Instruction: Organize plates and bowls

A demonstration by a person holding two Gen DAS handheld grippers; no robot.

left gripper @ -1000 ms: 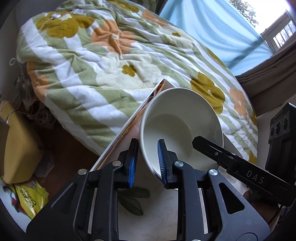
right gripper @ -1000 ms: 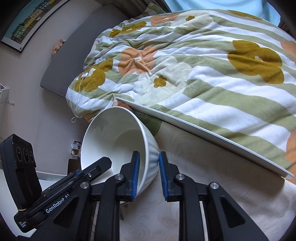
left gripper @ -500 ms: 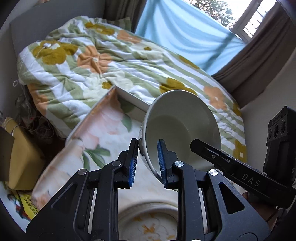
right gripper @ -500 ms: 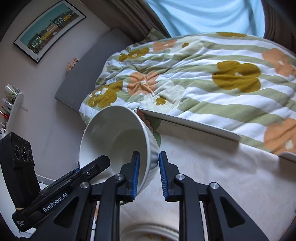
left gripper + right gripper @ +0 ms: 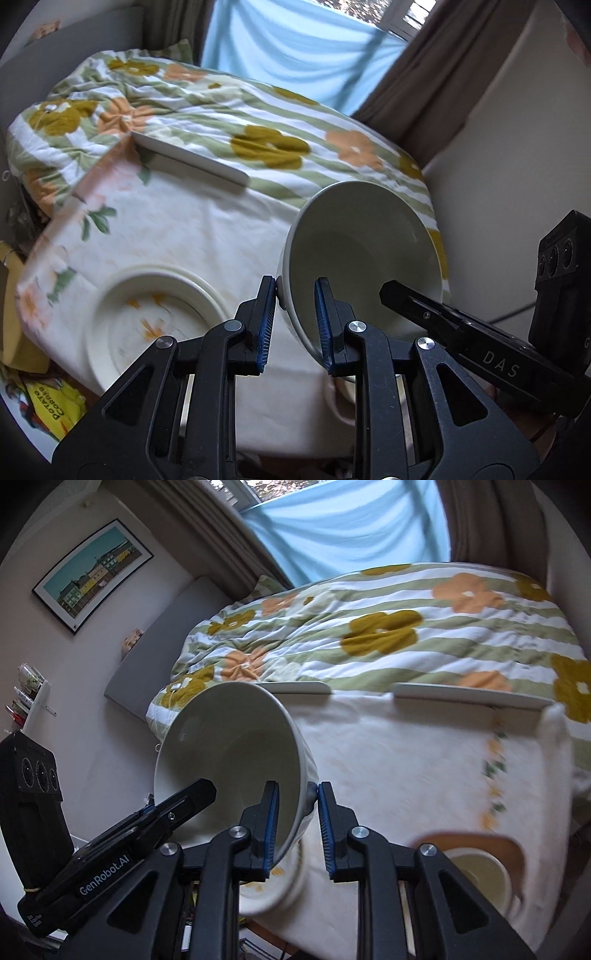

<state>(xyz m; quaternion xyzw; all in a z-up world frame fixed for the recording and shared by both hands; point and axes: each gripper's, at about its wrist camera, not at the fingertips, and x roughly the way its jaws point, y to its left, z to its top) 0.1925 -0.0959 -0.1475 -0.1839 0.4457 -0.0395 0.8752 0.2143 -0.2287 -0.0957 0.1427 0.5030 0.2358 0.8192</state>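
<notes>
Two claws grip one large cream ceramic bowl (image 5: 364, 258) by opposite sides of its rim, and I hold it up in the air above the counter (image 5: 207, 236), which is draped in a white cloth with a floral print. My left claw (image 5: 293, 321) is nearly closed on the rim's left edge, one blue pad outside the wall and one inside. My right claw (image 5: 295, 821) is pinched the same way on the rim's right edge. The bowl is tipped steeply, its open mouth facing back toward me and upward, its base pointing away toward the bed (image 5: 266, 122) with the green-striped, flower-patterned blanket.

Under the held bowl I count one wide cream plate with orange flower marks (image 5: 147, 321) resting on the cloth at the left. At the right sits one small cream bowl (image 5: 484, 878) on what looks like a brown plate (image 5: 476, 843), though blur keeps me from being sure. Two white raised edges (image 5: 469, 696) stand along the counter's far side against the bed.
</notes>
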